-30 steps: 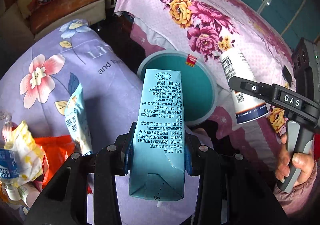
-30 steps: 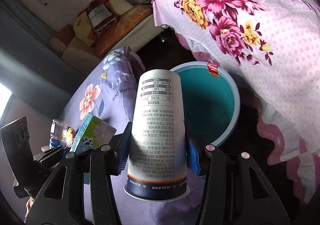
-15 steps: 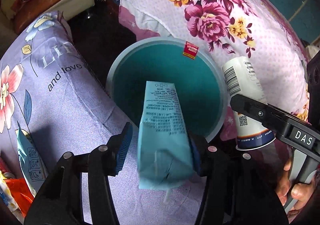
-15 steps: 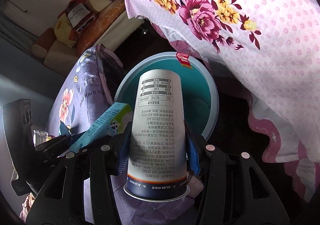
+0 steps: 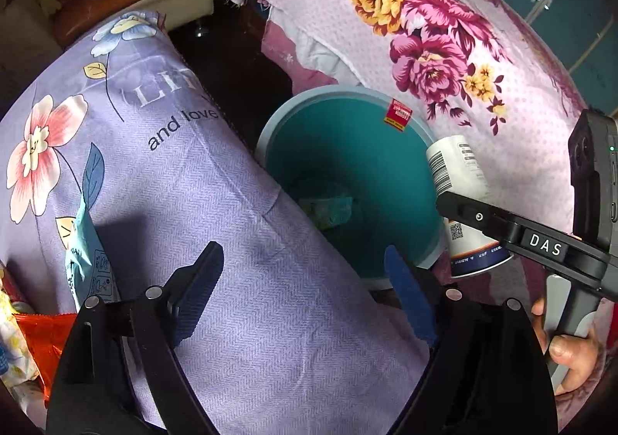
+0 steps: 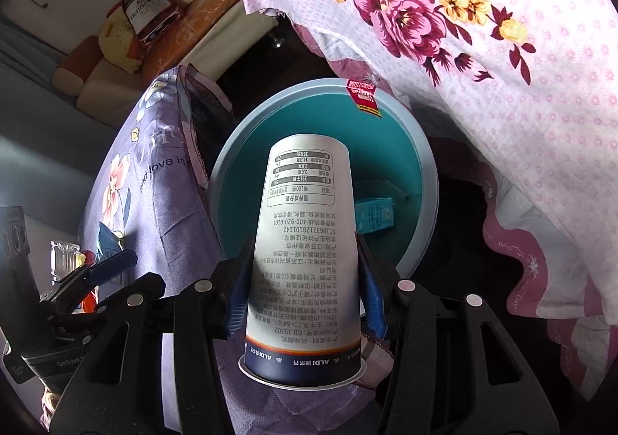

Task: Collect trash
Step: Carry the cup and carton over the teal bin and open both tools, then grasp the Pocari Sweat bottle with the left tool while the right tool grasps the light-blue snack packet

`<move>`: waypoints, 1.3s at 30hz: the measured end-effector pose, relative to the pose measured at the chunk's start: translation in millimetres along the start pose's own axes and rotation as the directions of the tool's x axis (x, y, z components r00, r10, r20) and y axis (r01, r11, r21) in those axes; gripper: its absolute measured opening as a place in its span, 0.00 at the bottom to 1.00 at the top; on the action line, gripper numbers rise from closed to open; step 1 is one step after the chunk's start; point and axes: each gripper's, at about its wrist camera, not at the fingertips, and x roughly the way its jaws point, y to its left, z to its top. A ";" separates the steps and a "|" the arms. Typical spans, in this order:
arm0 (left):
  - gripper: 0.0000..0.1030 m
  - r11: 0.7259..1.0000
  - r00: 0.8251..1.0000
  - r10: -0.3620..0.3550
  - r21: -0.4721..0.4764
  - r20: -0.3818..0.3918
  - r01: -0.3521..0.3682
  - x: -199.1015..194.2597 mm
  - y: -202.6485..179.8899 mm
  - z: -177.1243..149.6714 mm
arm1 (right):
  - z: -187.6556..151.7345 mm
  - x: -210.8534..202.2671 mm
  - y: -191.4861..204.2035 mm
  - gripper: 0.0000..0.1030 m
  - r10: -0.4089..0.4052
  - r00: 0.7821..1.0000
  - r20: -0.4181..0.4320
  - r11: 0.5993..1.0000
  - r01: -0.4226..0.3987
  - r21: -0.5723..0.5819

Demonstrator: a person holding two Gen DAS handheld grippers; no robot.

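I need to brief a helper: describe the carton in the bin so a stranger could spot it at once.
Find the round teal plastic bin with a pale rim standing between the lilac flowered cloth and the pink flowered cloth. On its floor lies a small teal drink carton, the only boxy thing inside; the tall white paper cup hangs above it.

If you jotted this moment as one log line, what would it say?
left tool: jaws opening, empty | blue carton: inside teal bin | right tool: gripping white cup over bin | next: likely drop cup
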 end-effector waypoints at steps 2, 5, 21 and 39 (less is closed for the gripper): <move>0.89 1.000 1.000 -0.004 -0.018 0.006 0.004 -5.4 7.5 -4.4 | 0.6 1.0 4.9 0.57 -0.006 1.000 -0.001 1.000 0.006 -0.003; 0.90 0.999 1.000 -0.004 -0.037 0.011 0.005 -12.4 18.6 -13.3 | -1.3 -0.2 13.1 0.67 -0.019 1.000 0.006 1.000 0.019 -0.017; 0.90 0.990 0.998 -0.027 -0.140 0.059 0.035 -64.7 76.0 -68.0 | -31.5 -2.1 76.1 0.76 -0.038 0.997 -0.064 0.994 0.031 -0.101; 0.94 0.960 0.966 0.057 -0.280 0.254 0.017 -164.6 166.2 -127.7 | -86.1 4.4 189.9 0.80 -0.059 0.990 -0.132 0.951 0.015 -0.309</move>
